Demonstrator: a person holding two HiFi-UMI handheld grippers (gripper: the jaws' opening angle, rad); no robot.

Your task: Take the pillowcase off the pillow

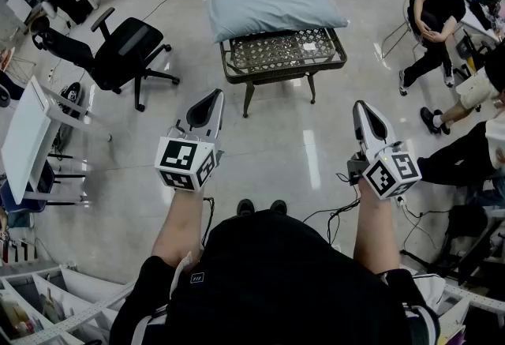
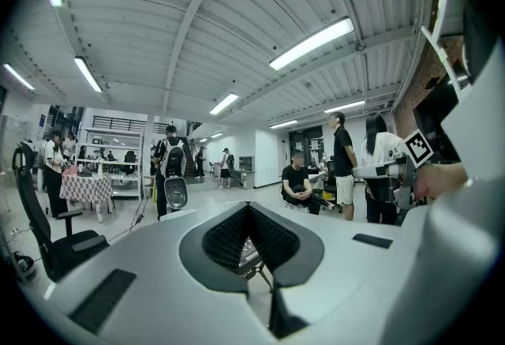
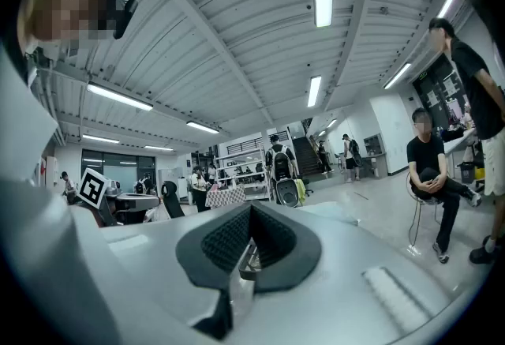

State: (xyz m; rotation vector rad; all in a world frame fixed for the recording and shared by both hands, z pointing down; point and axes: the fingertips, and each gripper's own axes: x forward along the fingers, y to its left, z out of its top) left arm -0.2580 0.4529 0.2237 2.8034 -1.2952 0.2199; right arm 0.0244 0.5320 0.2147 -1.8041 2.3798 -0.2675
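A pillow in a pale blue pillowcase [image 1: 272,8] lies on a dark wicker table [image 1: 319,59] across the floor from me. My left gripper [image 1: 211,103] and right gripper [image 1: 364,110] are held out side by side, well short of the table, touching nothing. Both are shut and empty. In the left gripper view the black pads [image 2: 229,237] meet at the tip of the left gripper [image 2: 249,208], and a bit of the table [image 2: 251,253] shows through the gap below. The right gripper [image 3: 251,209] looks the same, with its pads [image 3: 272,237] pressed together.
A black office chair [image 1: 118,51] stands left of the table and a white desk [image 1: 28,138] sits at the far left. People sit on chairs at the right [image 1: 438,16]. Cables [image 1: 331,213] trail on the floor by my feet. Shelving [image 1: 47,304] is at the bottom left.
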